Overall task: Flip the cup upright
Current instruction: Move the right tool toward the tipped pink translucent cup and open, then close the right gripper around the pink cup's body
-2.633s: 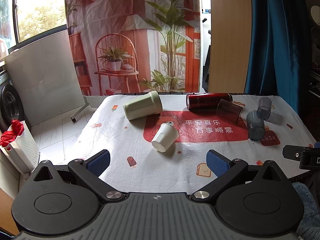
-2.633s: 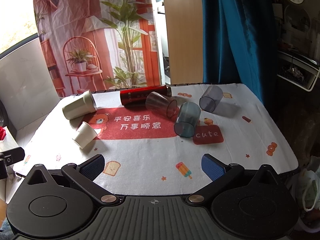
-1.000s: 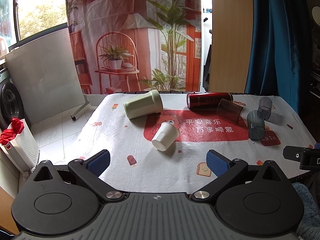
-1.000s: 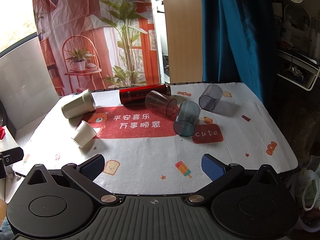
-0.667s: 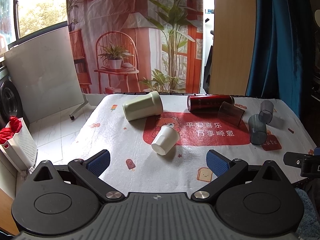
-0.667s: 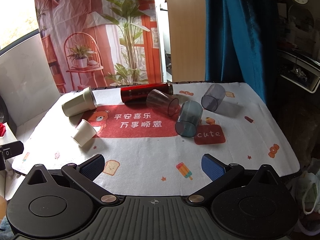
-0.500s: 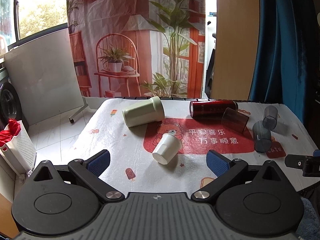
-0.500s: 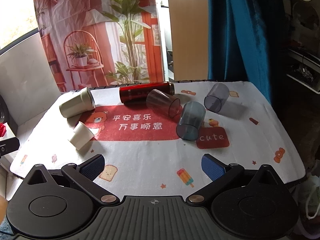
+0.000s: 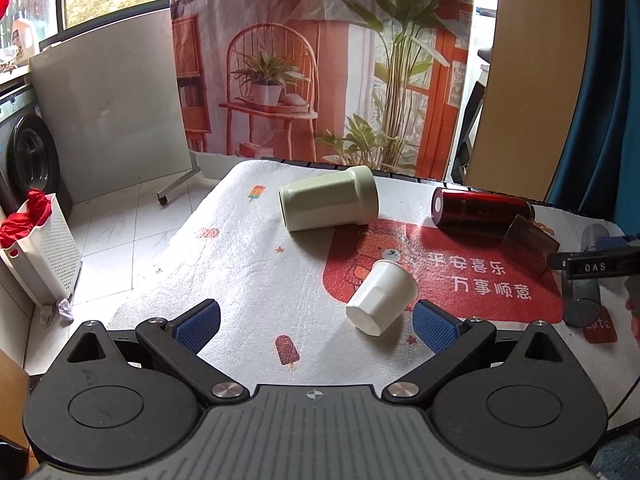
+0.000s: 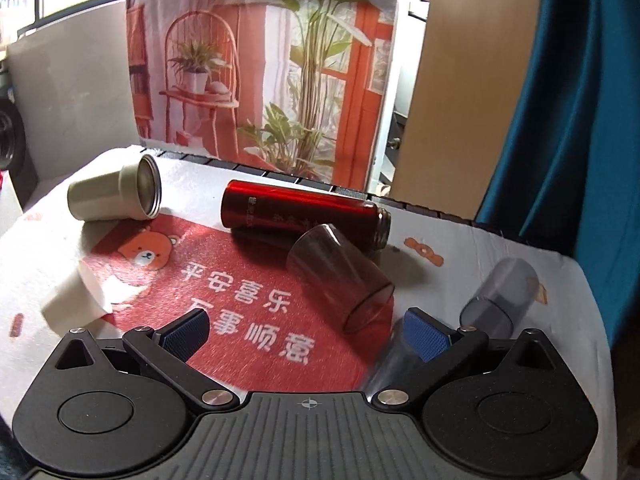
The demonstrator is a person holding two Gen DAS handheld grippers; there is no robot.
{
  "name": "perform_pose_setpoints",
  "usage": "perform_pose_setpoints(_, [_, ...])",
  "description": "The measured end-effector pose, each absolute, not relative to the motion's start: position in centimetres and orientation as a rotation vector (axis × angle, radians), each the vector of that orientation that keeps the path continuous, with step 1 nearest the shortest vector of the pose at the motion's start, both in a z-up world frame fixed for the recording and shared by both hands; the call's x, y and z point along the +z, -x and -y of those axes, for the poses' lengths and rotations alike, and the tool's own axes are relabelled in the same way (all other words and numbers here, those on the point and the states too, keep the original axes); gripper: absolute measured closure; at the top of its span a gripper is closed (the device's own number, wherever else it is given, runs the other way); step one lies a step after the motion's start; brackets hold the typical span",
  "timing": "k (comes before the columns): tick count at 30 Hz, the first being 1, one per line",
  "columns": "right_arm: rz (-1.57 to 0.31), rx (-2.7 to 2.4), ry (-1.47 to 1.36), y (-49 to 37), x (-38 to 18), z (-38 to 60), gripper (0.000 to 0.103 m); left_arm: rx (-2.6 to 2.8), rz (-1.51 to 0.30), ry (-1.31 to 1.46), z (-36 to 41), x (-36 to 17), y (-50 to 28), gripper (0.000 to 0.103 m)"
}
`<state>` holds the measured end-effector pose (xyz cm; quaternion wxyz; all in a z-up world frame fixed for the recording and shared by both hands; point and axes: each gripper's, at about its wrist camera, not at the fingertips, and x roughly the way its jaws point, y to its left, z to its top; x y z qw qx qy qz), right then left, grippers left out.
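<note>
1. The cloth point(image 9: 248, 272) covers the whole table, soft and a little rumpled. I judge that a cup tipped on it will not skid much, though it may rock on the folds.

2. The red flask point(image 10: 300, 210) lies on its side well ahead of the right jaws. Being metal, it is likely the heaviest and most slippery piece. It should be gripped mid-body.

3. The green cup point(image 9: 328, 204) lies on its side far ahead of the left jaws, its mouth turned away from them. It looks stiff and fairly weighty. Its straight wall would take a squeeze.

4. The brown tumbler point(image 10: 340, 276) lies on its side just ahead of the right gripper point(image 10: 306, 334), between the jaw lines, its mouth towards the right pad. It is thin clear plastic, so probably light and smooth. Pinching across the wall near the middle, gently, seems best. The right jaws are spread wide and hold nothing.

5. A grey tumbler point(image 10: 498, 296) lies beyond the right jaw. Another sits blurred under that pad, so its pose cannot be told.

6. The white cup point(image 9: 382, 296) lies on its side just ahead of the left gripper point(image 9: 316, 322), nearer its right pad, base towards the camera. It looks light and crushable. The left jaws are also spread wide and empty.
</note>
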<state>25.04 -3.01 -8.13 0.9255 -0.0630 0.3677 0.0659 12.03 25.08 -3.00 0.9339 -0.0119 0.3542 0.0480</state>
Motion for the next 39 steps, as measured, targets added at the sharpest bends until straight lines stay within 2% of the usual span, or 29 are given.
perform_pose_setpoints(7, [-0.83, 0.162, 0.191, -33.3, -12.0, 2.6, 0.006, 0.128, -0.769, 0.041, -25.7, -4.1, -13.3, 0.0])
perform_pose_setpoints(8, [-0.851, 0.168, 0.202, -34.1, -12.6, 2.5, 0.01, 0.129, -0.775, 0.041, -25.7, -4.2, -13.5, 0.0])
perform_pose_setpoints(13, [-0.884, 0.127, 0.322, -36.5, -14.7, 1.7, 0.011, 0.131, -0.793, 0.038, -25.7, -4.5, -14.0, 0.0])
perform_pose_setpoints(16, [-0.882, 0.095, 0.37, -36.9, -15.1, 1.9, 0.024, 0.126, -0.804, 0.037, -25.6, -4.8, -14.2, 0.0])
perform_pose_setpoints(24, [-0.875, 0.102, 0.415, -36.2, -15.1, 1.6, 0.029, 0.114, -0.807, 0.032, -25.2, -4.7, -13.4, 0.0])
perform_pose_setpoints(29, [-0.87, 0.139, 0.395, -35.2, -14.2, 1.1, 0.044, 0.125, -0.797, 0.051, -25.7, -4.3, -13.1, 0.0])
perform_pose_setpoints(31, [-0.872, 0.157, 0.393, -34.5, -13.7, 0.8, 0.046, 0.12, -0.798, 0.056, -25.7, -4.3, -13.0, 0.0])
perform_pose_setpoints(34, [-0.886, 0.191, 0.411, -34.2, -13.4, 0.2, 0.041, 0.108, -0.792, 0.053, -25.3, -4.2, -12.8, 0.0])
perform_pose_setpoints(36, [-0.899, 0.189, 0.403, -34.6, -13.4, 0.2, 0.031, 0.102, -0.788, 0.048, -25.2, -4.2, -12.6, 0.0])
perform_pose_setpoints(37, [-0.903, 0.179, 0.39, -34.9, -13.7, 0.3, 0.02, 0.103, -0.788, 0.048, -25.2, -4.2, -12.5, 0.0])
perform_pose_setpoints(39, [-0.913, 0.164, 0.359, -35.6, -14.2, 0.6, 0.018, 0.111, -0.794, 0.05, -25.4, -4.3, -12.4, 0.0])
